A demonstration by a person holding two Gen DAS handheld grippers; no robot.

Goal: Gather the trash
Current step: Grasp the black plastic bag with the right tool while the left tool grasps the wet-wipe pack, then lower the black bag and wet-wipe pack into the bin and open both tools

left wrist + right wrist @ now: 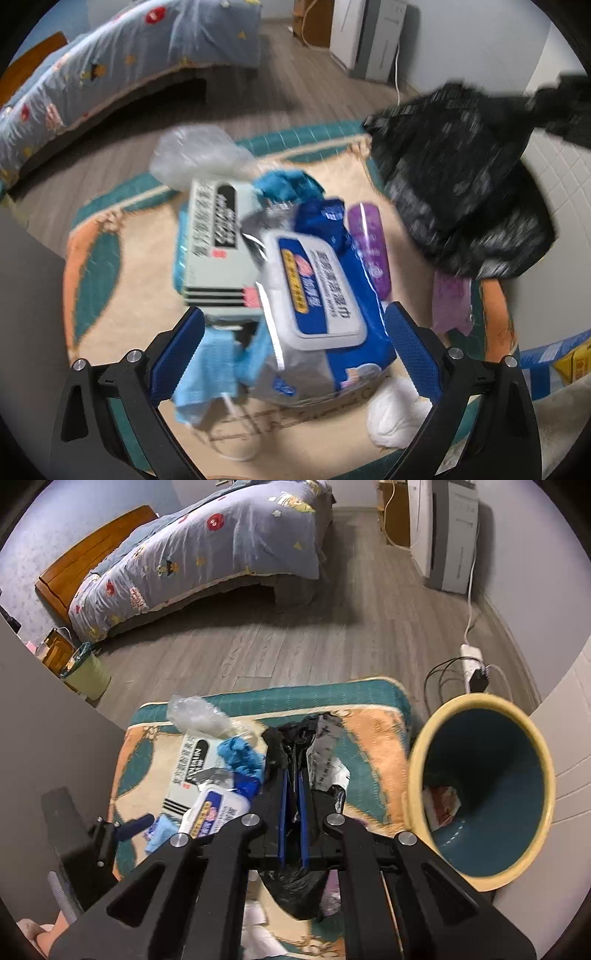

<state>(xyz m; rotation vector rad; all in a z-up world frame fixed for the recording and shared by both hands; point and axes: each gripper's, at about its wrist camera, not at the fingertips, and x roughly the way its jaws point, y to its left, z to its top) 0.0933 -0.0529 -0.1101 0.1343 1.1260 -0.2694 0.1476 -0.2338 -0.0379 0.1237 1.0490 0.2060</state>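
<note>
With the right gripper (293, 805) clenched on the bag (295, 893), the spread left fingers (177, 354) should be lowered squarely over the wipes (317, 295).

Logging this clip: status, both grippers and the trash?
Right gripper shut on black trash bag, lifted. Left gripper open over wet-wipes pack, not gripping. Trash pile on mat; nothing blocking.
</note>
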